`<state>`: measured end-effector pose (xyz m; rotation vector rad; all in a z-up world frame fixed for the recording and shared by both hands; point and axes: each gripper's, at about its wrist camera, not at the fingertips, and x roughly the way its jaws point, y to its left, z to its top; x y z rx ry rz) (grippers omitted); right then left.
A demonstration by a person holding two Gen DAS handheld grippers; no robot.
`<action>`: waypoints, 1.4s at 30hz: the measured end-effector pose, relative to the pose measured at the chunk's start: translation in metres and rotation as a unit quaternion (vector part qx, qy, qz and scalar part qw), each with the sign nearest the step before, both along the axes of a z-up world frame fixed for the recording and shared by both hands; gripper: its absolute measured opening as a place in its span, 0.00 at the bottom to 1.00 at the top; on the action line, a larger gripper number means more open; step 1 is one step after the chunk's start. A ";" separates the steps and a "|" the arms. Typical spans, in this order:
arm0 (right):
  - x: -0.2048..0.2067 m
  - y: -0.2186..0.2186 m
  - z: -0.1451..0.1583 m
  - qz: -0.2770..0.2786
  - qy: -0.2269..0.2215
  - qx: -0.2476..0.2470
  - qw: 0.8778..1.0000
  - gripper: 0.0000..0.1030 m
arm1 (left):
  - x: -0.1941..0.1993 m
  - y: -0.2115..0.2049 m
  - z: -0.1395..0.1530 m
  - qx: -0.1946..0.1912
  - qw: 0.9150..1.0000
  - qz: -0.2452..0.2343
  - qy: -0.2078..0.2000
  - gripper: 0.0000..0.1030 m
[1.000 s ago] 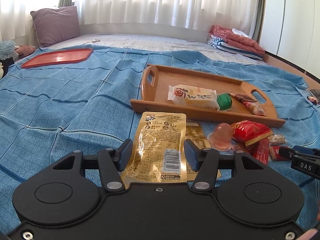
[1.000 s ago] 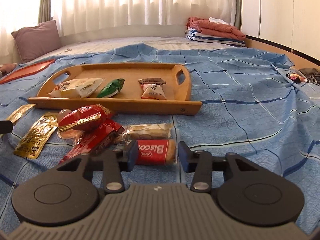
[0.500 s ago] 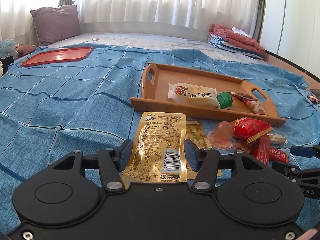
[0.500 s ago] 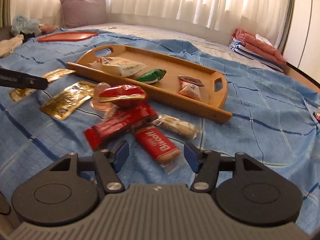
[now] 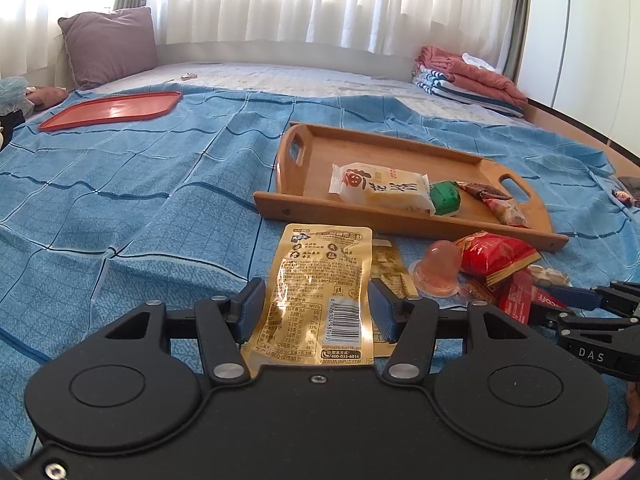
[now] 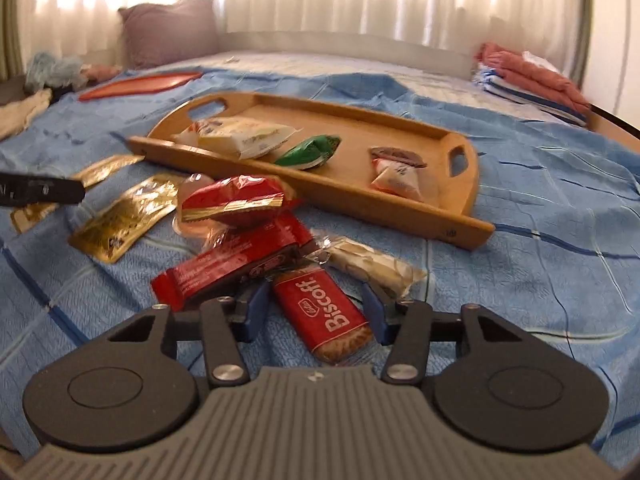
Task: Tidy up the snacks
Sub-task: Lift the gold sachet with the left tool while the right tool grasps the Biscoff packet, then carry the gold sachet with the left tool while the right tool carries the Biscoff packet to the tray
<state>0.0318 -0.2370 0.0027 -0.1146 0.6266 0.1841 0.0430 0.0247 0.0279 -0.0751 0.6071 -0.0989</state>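
**A:** so what was nearest the cams?

**B:** left gripper (image 5: 316,314) sat at the bottom centre of its view, clamped narrow on a gold snack pouch (image 5: 320,292); the pouch stuck up and away between the pads. right gripper (image 6: 314,310) was low centre in its own view, jaws closing around a red Biscoff pack (image 6: 324,316) lying on the blue bedspread (image 6: 540,264); couldn't tell if the pads were touching it.

**A:** and behind that?

**B:** mid-frame was a loose pile: a long red bar (image 6: 236,264), a clear-wrapped biscuit (image 6: 376,266), a red-and-gold bag (image 6: 236,204), a second gold pouch (image 6: 128,216); further up, the wooden tray (image 6: 460,220) held a white packet (image 6: 240,136), a green one (image 6: 310,150) and two small ones; upper left, a red lid (image 5: 112,110) and a purple pillow (image 5: 110,44).
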 end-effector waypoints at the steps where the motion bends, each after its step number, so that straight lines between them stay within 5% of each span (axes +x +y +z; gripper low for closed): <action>1: -0.004 0.003 0.001 -0.006 -0.006 -0.006 1.000 0.44 | -0.001 0.000 0.001 0.000 1.000 0.000 -0.002 0.52; 6: -0.022 0.010 0.011 -0.015 -0.029 -0.007 0.999 0.36 | 0.000 0.002 0.005 0.004 1.000 0.003 -0.011 0.52; 8: -0.023 0.010 0.017 -0.017 -0.031 0.000 0.999 0.14 | 0.002 0.002 0.008 0.004 1.000 0.004 -0.016 0.52; 11: -0.019 0.008 0.021 -0.021 -0.024 -0.003 0.999 0.15 | 0.003 0.002 0.012 0.000 1.000 0.004 -0.022 0.52; 13: -0.017 0.007 0.019 -0.018 -0.020 0.000 1.000 0.21 | 0.003 0.001 0.014 0.000 1.000 0.003 -0.024 0.52; 14: -0.018 0.006 0.018 -0.022 -0.021 0.004 1.000 0.38 | 0.003 0.002 0.015 0.000 1.000 0.002 -0.025 0.52; 19: -0.017 0.000 0.010 -0.034 -0.010 0.015 0.999 0.68 | 0.004 0.000 0.012 0.001 1.000 -0.002 -0.020 0.52; 21: -0.014 -0.003 0.005 -0.037 0.009 0.024 0.999 0.71 | 0.004 0.000 0.011 0.000 1.000 -0.002 -0.017 0.52; 30: -0.019 -0.018 0.010 -0.026 0.053 0.156 0.986 0.68 | 0.005 0.002 0.010 -0.003 1.000 0.000 -0.012 0.52; 33: -0.018 -0.015 0.008 -0.047 0.045 0.140 0.988 0.64 | 0.006 0.001 0.010 -0.003 1.000 0.000 -0.012 0.52; 38: -0.017 0.003 0.006 -0.052 0.026 0.047 0.997 0.37 | 0.007 0.001 0.010 -0.002 1.000 0.000 -0.014 0.52; 42: -0.022 0.011 0.010 -0.043 0.012 0.028 0.999 0.37 | 0.009 0.001 0.011 -0.003 1.000 0.000 -0.016 0.52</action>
